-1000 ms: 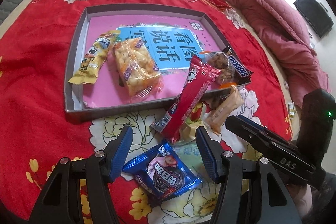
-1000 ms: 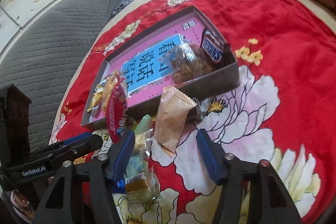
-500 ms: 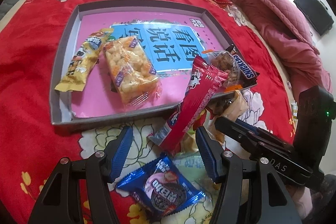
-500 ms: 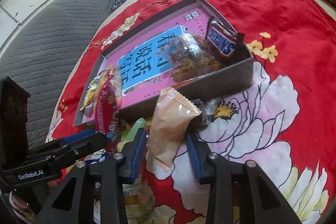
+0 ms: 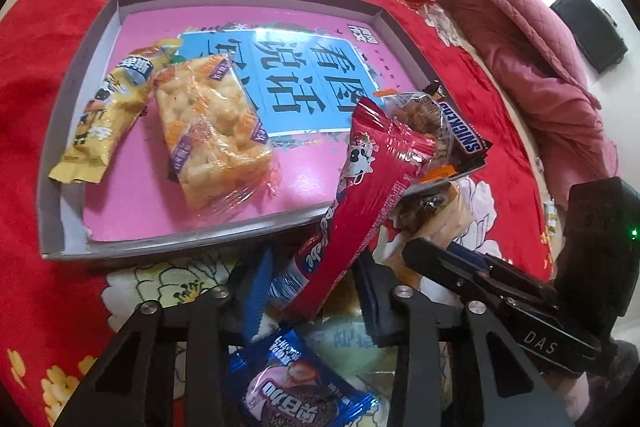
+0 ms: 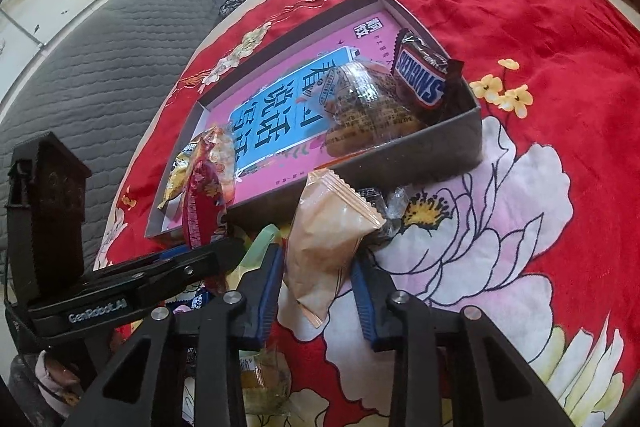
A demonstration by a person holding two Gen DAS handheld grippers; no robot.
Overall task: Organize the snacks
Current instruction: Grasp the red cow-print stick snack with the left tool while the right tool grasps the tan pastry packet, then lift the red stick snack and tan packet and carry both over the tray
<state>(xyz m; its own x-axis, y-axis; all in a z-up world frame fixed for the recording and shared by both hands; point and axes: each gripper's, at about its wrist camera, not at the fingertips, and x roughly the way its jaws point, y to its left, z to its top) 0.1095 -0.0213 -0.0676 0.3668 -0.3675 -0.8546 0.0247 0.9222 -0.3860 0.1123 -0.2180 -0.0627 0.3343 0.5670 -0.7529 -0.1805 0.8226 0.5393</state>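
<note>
A: Where's the red snack stick (image 5: 366, 187)?
B: Btwn the blue pads of the left gripper (image 5: 316, 291). Its lower end sits in the narrowed jaws, the upper end tilts up and over the near wall of the grey box (image 5: 76, 75). Looks clamped, but I can't tell for sure that the pads press on it.

A: And the right gripper (image 6: 318, 291)?
B: Jaws narrow, either side of the tan pouch (image 6: 328, 235). Pads sit at the pouch's lower part; firm grip or not, can't tell. The pouch stands tilted just outside the box's near wall, w/ a small dark wrapped candy (image 6: 382, 203) beside it.

A: What's in the box?
B: Pink and blue printed floor. At the left end a yellow packet (image 5: 106, 111) and a clear-wrapped rice cracker (image 5: 212, 131), touching. In the right corner a Snickers bar (image 6: 422, 77) leans on the wall, next to a clear bag of brown biscuits (image 6: 368, 115).

A: Outside it?
B: A blue cookie packet (image 5: 296, 383) lies under the left gripper, w/ a pale green packet (image 6: 260, 243) btwn the two grippers. All of it on a red floral cloth (image 6: 560, 27). A pink quilt (image 5: 500, 27) is bunched up well beyond the box.
</note>
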